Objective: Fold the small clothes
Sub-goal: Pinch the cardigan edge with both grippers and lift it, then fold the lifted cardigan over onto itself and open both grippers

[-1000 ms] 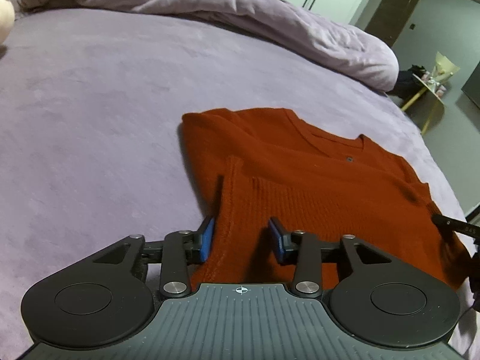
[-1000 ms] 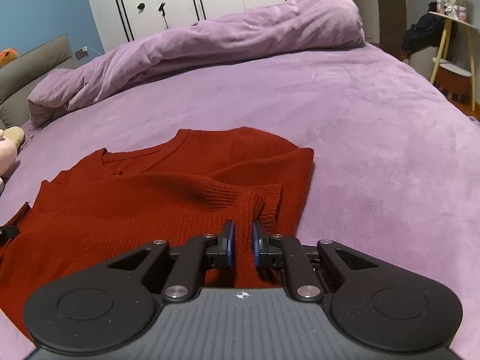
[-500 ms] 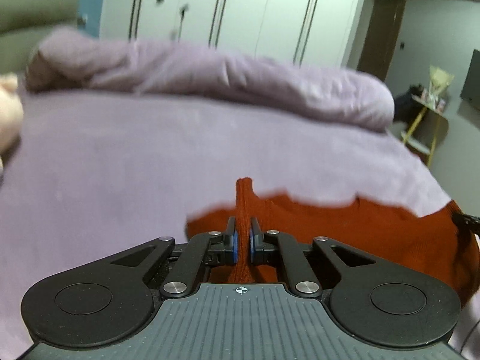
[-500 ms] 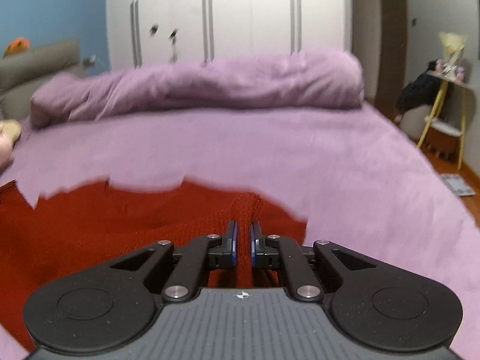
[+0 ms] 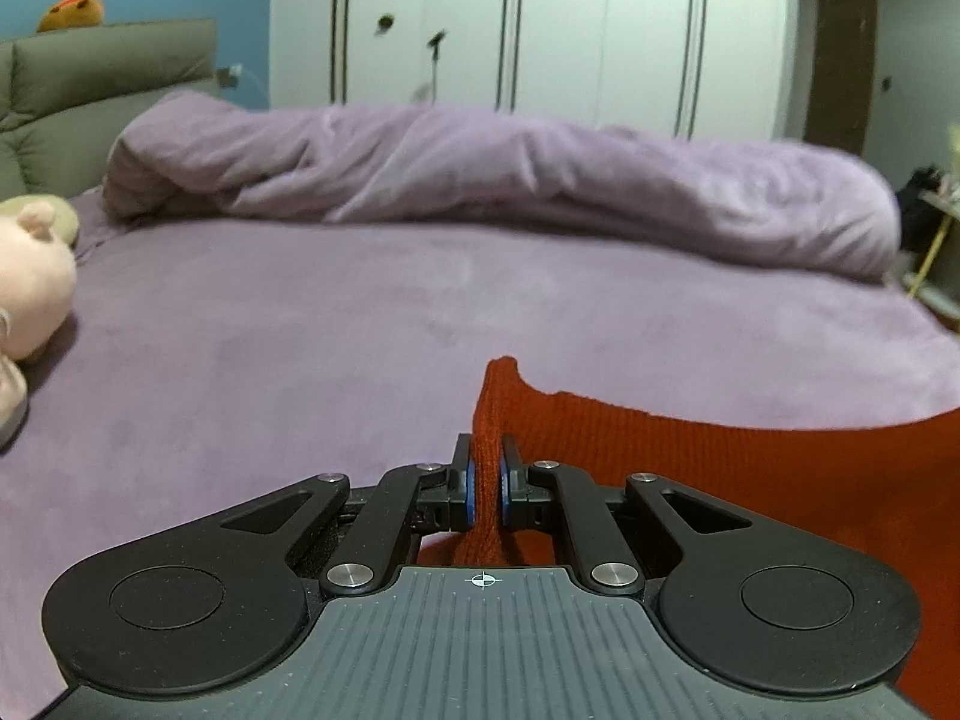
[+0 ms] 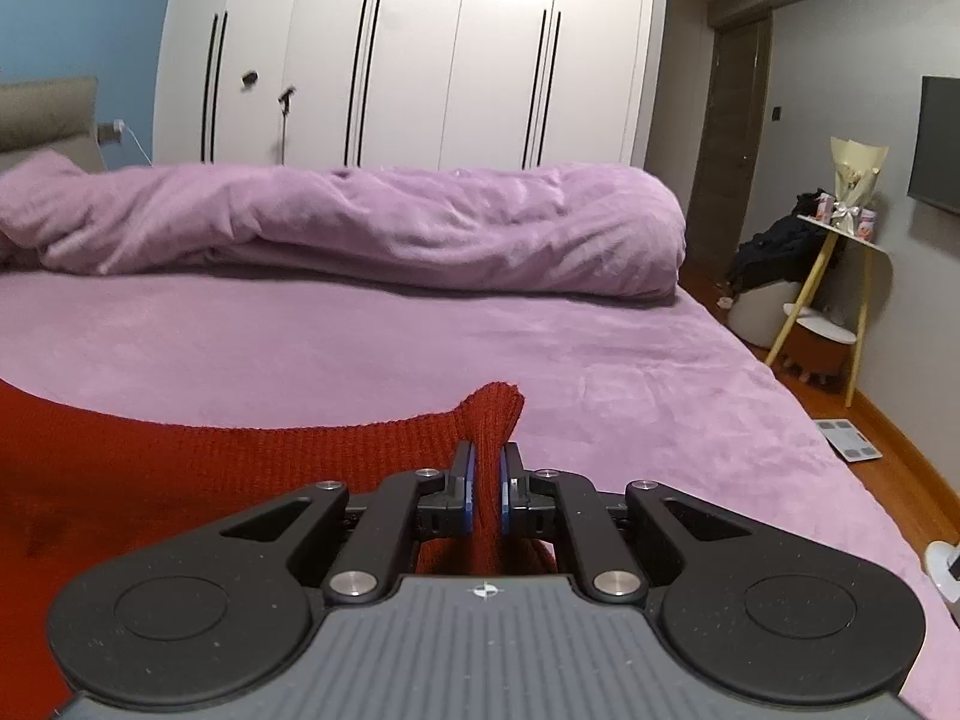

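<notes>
Readable text: none in either wrist view.
Small boxes [image 6: 864,222] on the side table [image 6: 840,234]: printing too small and blurred to make out.
Brand marks: none legible.

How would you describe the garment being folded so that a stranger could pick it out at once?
Start at the wide purple bed with its rolled duvet at the far side. On the near part lies a rust-red knitted sweater, pinched by the left gripper and right gripper. It is the only red thing there.
</notes>
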A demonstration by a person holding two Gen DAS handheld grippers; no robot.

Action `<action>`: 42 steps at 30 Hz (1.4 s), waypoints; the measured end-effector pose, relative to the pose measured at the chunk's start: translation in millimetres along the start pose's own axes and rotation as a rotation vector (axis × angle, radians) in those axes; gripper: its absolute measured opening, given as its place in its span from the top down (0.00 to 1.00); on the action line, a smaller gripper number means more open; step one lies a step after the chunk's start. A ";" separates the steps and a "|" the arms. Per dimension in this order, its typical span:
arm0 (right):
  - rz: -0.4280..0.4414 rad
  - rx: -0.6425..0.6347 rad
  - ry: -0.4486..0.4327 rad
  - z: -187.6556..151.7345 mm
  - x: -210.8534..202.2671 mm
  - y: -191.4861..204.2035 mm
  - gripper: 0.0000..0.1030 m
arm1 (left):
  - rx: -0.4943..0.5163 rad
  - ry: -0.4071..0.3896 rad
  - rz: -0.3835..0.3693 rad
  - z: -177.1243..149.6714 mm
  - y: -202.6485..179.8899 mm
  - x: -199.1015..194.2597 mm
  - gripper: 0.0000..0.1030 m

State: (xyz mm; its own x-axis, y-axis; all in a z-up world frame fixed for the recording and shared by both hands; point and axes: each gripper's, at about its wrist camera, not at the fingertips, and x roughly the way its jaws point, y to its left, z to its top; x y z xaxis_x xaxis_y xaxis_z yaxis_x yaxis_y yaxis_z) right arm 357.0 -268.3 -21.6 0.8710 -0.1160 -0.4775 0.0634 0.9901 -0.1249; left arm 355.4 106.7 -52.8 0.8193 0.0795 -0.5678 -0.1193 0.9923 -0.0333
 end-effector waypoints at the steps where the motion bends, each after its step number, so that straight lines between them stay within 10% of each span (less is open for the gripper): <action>1: -0.009 -0.007 0.013 -1.4 7.3 4.7 0.93 | -0.004 0.018 0.006 -3.9 0.3 5.4 0.91; 9: -0.049 -0.042 0.033 -24.7 27.6 15.1 0.92 | -0.085 0.024 0.093 -13.1 26.7 0.8 0.80; 13: -0.155 -0.002 -0.003 -26.3 20.6 20.9 0.88 | -0.119 0.000 -0.002 -19.0 15.8 -15.2 0.67; 15: -0.049 0.051 -0.047 -28.1 8.8 28.8 0.86 | -0.119 0.005 -0.092 -24.5 -2.7 -14.8 0.58; 19: 0.471 0.194 0.065 -39.1 7.4 67.2 0.86 | -0.068 0.046 -0.198 -37.6 -43.4 2.0 0.51; 22: 0.634 0.125 0.120 -50.0 11.2 104.1 0.86 | -0.047 0.045 -0.184 -43.9 -59.4 18.6 0.48; 27: 0.580 0.039 0.123 -56.7 31.4 104.0 1.00 | -0.010 0.046 -0.041 -54.2 -49.0 43.5 0.48; 30: 0.428 0.000 0.116 -55.6 45.4 75.6 0.95 | -0.098 0.025 -0.101 -58.0 -23.0 46.8 0.53; 38: 0.195 0.265 0.062 -77.0 47.2 -42.4 0.96 | -0.175 0.045 -0.045 -59.7 2.7 42.6 0.44; 42: 0.119 0.320 0.048 -84.3 44.0 -53.4 0.96 | -0.046 0.038 -0.002 -64.1 5.1 25.5 0.42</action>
State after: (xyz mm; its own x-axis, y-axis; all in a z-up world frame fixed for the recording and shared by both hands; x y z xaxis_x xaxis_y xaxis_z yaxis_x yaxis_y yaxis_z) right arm 350.9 -332.9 -109.3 0.8582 0.0058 -0.5133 0.1190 0.9705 0.2099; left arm 339.8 107.6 -120.2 0.7977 0.0730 -0.5987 -0.1441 0.9870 -0.0718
